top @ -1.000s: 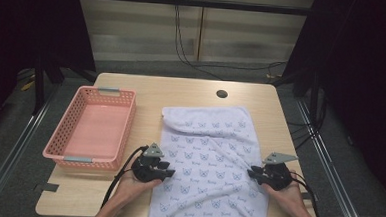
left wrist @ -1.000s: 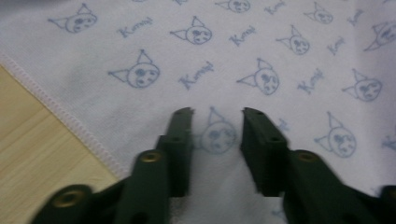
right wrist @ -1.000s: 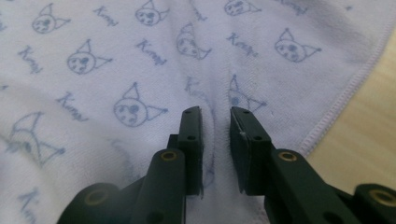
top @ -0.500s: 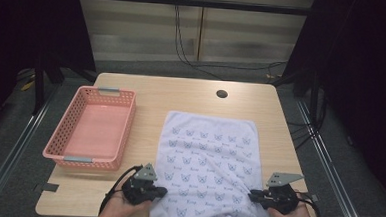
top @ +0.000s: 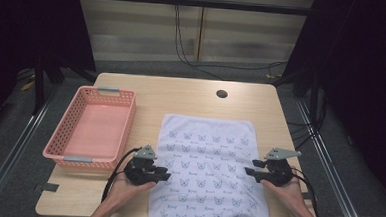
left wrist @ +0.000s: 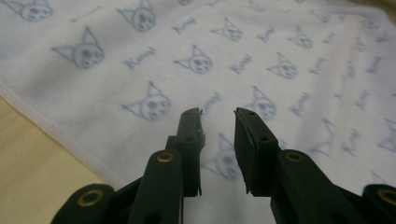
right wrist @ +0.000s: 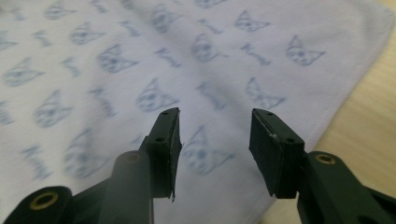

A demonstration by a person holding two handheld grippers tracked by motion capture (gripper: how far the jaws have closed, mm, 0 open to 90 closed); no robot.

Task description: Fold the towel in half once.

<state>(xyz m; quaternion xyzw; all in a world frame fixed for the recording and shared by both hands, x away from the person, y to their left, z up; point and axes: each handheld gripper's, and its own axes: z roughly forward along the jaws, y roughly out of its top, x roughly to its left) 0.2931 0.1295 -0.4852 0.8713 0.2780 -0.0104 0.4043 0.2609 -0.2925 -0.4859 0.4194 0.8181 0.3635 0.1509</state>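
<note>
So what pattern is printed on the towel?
White towel with pale blue cat faces and small script words; clearest in left gripper view.

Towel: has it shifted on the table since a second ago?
Yes. The towel has slid toward the person; its far edge now lies farther from the table's round hole.

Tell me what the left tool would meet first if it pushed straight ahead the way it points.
Probably the white printed towel: the left tool, jaws open, points low across the cloth lying flat beneath it, though its height above the cloth is unclear.
</note>
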